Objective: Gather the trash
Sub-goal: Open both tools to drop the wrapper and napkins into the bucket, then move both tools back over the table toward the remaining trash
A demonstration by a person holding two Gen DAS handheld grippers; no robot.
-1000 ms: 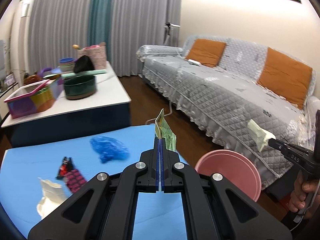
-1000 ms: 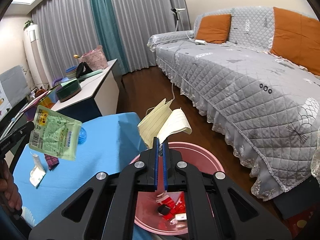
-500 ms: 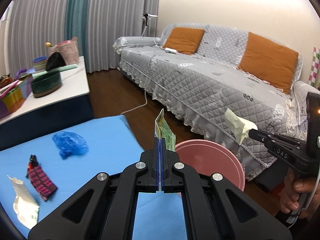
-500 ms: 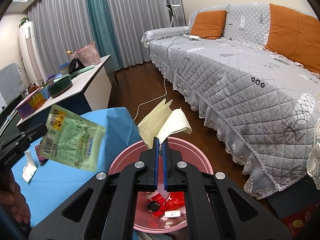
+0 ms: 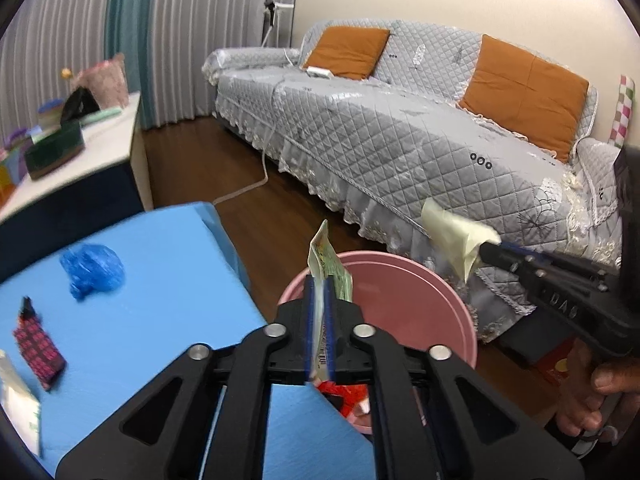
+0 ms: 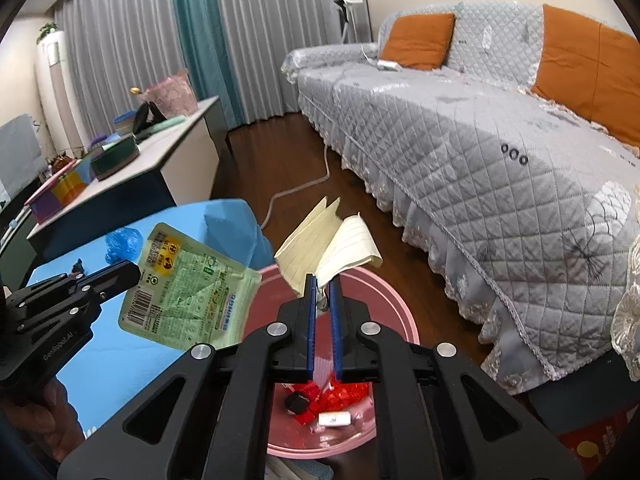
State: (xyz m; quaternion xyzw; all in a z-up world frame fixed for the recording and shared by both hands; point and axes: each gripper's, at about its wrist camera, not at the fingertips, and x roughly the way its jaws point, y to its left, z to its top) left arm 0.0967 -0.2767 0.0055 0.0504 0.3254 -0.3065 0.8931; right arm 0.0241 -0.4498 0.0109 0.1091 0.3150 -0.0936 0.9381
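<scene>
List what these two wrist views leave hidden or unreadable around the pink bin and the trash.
- Pink bin, left wrist view: its contents mostly hidden behind the left gripper.
- Green packet, right wrist view: print too small to read.
- White wrapper, left wrist view: blurred, cut off by the frame edge.
- Yellow paper: whether the pads grip it is unclear.

A blue table point(image 5: 168, 300) carries a crumpled blue bag point(image 5: 93, 270), a red-patterned wrapper point(image 5: 38, 350) and a white packet point(image 5: 18, 408).
</scene>
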